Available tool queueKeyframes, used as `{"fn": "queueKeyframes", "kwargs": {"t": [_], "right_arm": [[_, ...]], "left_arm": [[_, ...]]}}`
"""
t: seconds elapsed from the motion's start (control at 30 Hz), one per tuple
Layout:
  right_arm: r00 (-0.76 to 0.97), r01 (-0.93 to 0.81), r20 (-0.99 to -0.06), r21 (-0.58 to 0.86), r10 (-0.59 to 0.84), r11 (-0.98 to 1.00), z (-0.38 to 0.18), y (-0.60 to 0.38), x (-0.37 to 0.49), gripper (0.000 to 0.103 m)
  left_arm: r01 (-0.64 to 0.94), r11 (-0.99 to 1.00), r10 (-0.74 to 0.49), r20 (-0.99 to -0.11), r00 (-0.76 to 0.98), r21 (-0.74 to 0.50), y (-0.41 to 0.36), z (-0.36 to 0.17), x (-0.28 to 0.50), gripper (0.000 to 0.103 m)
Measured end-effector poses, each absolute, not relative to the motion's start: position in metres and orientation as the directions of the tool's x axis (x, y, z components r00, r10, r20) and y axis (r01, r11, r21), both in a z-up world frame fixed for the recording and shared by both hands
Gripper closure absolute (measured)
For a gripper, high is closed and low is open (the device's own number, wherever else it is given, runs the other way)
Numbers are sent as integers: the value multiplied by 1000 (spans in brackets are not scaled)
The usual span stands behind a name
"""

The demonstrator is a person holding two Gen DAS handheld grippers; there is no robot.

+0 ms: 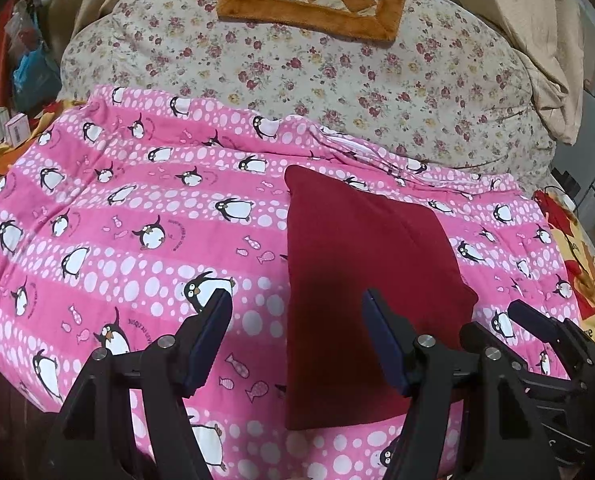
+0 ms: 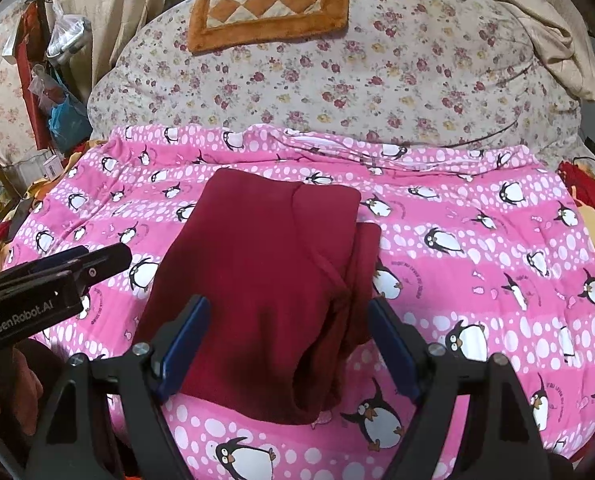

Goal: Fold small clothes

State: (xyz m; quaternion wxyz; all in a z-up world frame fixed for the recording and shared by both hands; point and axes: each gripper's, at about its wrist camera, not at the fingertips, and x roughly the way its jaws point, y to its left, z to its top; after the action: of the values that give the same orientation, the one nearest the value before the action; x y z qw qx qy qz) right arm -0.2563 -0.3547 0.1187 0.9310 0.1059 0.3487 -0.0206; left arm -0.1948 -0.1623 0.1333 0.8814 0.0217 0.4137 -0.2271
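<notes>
presently, status by item, left to right:
left background: hanging bags and clutter beside the bed, blurred.
left gripper: fingers spread wide, holding nothing; raised over the pink penguin blanket. its left finger stands over bare blanket; its right finger overlaps the near part of the garment in view, contact cannot be told. seen side-on at the left edge of the right wrist view, where its state cannot be told.
red garment: dark red, folded into a compact stack of layers, lying flat on the blanket near the bed's front centre; a narrower folded layer shows along its right side.
right gripper: fingers spread wide, gripping nothing; the garment's near end lies between them in view. one blue-padded finger shows at the right of the left wrist view.
floral quilt: behind the blanket, bunched.
checkered cushion: orange-bordered, resting on the quilt at the far centre.
beige fabric: draped at far right.
</notes>
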Motion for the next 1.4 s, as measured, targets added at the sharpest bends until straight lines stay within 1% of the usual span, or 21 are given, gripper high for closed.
{"fn": "queueKeyframes", "kwargs": {"t": [1.4], "right_arm": [[722, 123, -690, 210, 58, 970, 104, -358, -242, 19]], "left_arm": [[443, 887, -375, -761, 529, -129, -172, 120, -191, 56]]}}
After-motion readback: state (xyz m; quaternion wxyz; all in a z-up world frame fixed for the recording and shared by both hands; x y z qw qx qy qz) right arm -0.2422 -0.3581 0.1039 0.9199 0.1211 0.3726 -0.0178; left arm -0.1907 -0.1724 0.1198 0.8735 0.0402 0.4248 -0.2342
